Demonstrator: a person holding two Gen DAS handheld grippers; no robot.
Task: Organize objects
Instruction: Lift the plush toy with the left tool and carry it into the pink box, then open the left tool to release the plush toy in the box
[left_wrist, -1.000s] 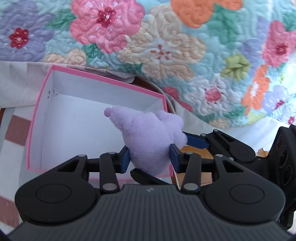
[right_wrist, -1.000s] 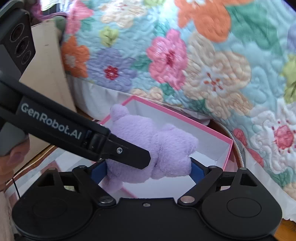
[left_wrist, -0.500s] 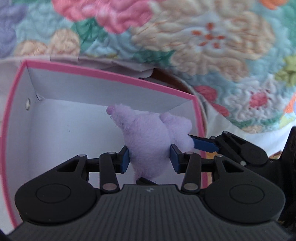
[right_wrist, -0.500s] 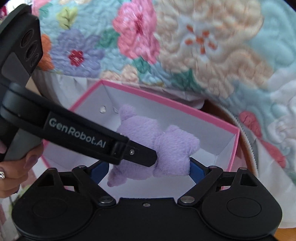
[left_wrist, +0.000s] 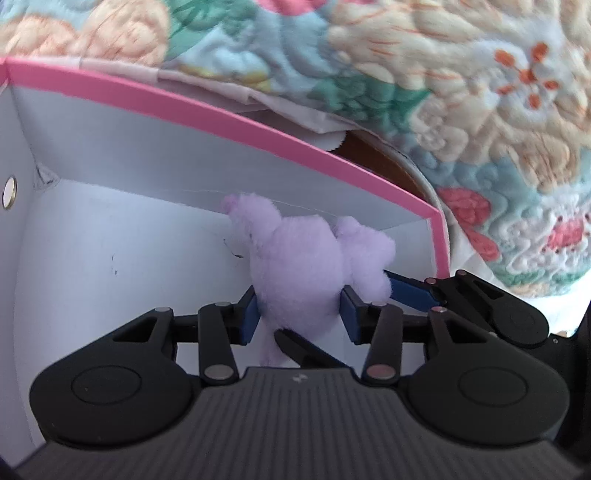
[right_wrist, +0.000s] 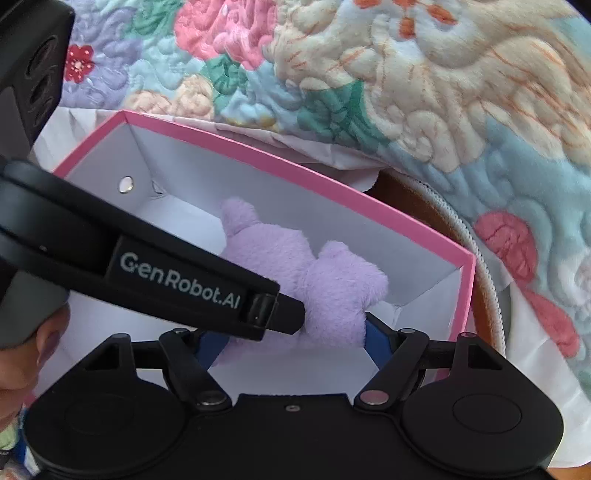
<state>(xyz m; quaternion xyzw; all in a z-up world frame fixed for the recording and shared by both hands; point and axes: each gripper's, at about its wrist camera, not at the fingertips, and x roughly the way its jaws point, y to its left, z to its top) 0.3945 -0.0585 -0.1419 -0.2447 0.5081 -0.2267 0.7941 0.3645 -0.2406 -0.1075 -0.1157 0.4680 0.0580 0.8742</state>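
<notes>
From my left wrist, my left gripper (left_wrist: 297, 315) is clenched on the plush (left_wrist: 306, 266), both blue pads pressed into its purple body, and it hangs inside the box (left_wrist: 236, 118), low near the white floor by the far wall. From my right wrist, my right gripper (right_wrist: 291, 338) flanks the same plush (right_wrist: 314, 280); its jaws have just been closing with the toy between them, and the right pad seems to touch the fur, though my left finger hides the other pad. The risk I see: letting go unevenly, so one pad drags the soft toy back out, or a finger catches the pink rim and tips the light box.
</notes>
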